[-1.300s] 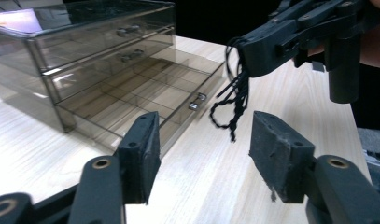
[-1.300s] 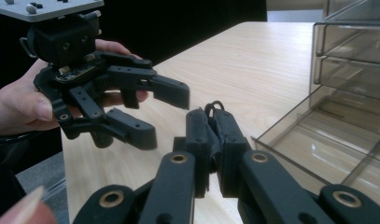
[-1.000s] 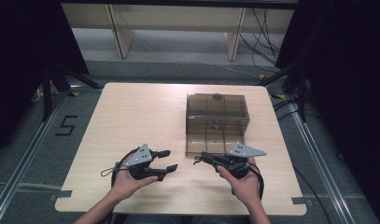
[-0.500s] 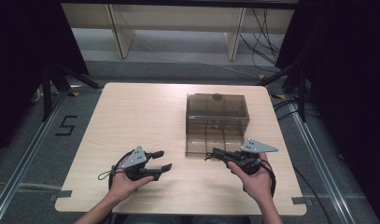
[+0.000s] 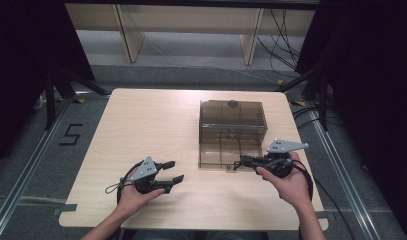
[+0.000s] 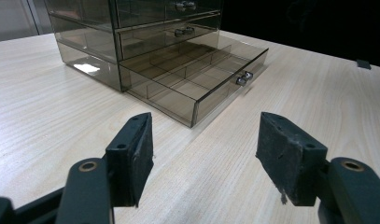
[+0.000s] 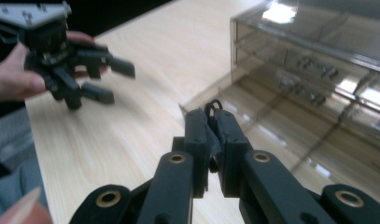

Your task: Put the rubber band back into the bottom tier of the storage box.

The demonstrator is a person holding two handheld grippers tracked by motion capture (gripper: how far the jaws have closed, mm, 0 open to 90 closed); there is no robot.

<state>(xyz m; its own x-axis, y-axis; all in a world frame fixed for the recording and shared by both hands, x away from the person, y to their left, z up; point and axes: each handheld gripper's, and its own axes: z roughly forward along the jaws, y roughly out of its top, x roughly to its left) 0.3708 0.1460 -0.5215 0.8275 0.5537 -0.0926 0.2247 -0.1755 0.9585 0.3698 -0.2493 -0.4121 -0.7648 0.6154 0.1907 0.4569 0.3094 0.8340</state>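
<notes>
A smoky see-through drawer cabinet point(image 5: 231, 120) stands on the right half of the wooden table point(image 5: 141, 130). Its bottom drawer point(image 6: 192, 84) is pulled out and divided into compartments, which look bare. My right gripper point(image 5: 239, 162) hovers at the open drawer's front edge, pointing left. In the right gripper view, my right gripper point(image 7: 211, 121) is shut on a small black looped thing point(image 7: 212, 106) that sticks out past the fingertips. My left gripper point(image 5: 172, 171) is held low over the table's front left, open with nothing between its pads point(image 6: 134, 154).
The upper drawers point(image 6: 178, 28) with small metal knobs are closed. Bare tabletop spreads to the left of the cabinet. Beyond the table are shelf legs and cables on the floor point(image 5: 271, 55). Dark curtains hang on both sides.
My right hand has risen and moved to the right along the drawer's front with the black thing in its jaws. The left hand has barely shifted.
</notes>
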